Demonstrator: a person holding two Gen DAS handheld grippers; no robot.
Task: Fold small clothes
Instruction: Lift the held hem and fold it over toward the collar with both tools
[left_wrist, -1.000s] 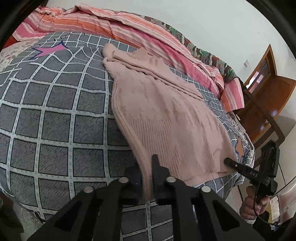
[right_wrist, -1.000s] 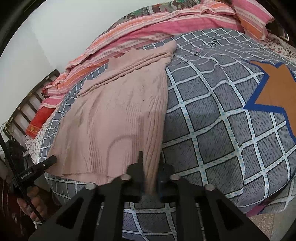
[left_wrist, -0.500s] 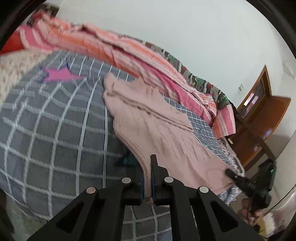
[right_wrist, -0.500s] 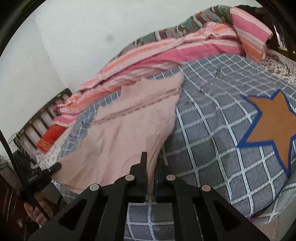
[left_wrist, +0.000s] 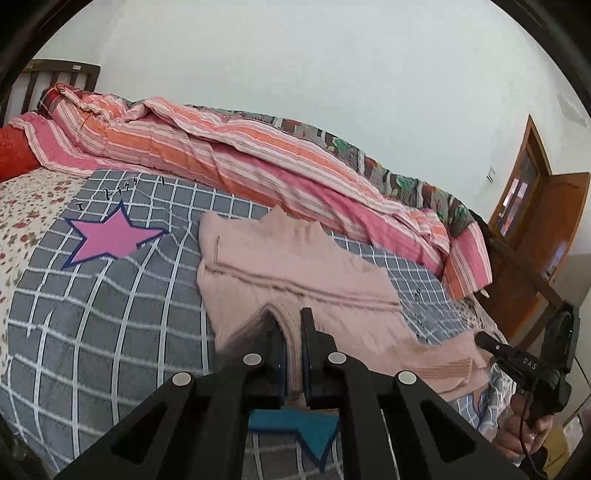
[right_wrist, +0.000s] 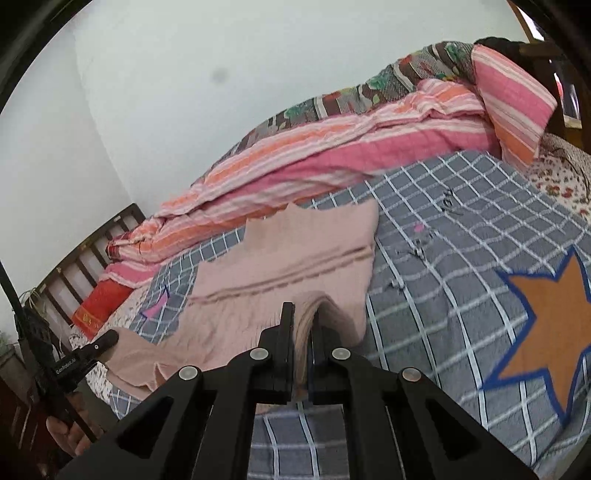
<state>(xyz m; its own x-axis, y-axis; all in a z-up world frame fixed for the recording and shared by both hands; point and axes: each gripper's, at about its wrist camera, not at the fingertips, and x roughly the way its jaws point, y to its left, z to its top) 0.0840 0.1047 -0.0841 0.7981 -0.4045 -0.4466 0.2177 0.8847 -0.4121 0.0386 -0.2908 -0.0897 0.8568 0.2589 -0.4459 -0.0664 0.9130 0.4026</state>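
We read "DAS" on the right gripper (left_wrist: 517, 363) body and a partly legible "GenRobot.AI" on the left gripper (right_wrist: 79, 360) body.

The sweater (left_wrist: 295, 266) lies on the checked cover (left_wrist: 110, 325); the striped quilt (left_wrist: 229, 147) is heaped behind it.

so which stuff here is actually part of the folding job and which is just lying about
In the job:
- pink knit sweater
- left gripper, shut on its hem
- right gripper, shut on its hem

Just lying about:
- striped quilt
- red pillow
- checked bedspread under the sweater
- wooden door
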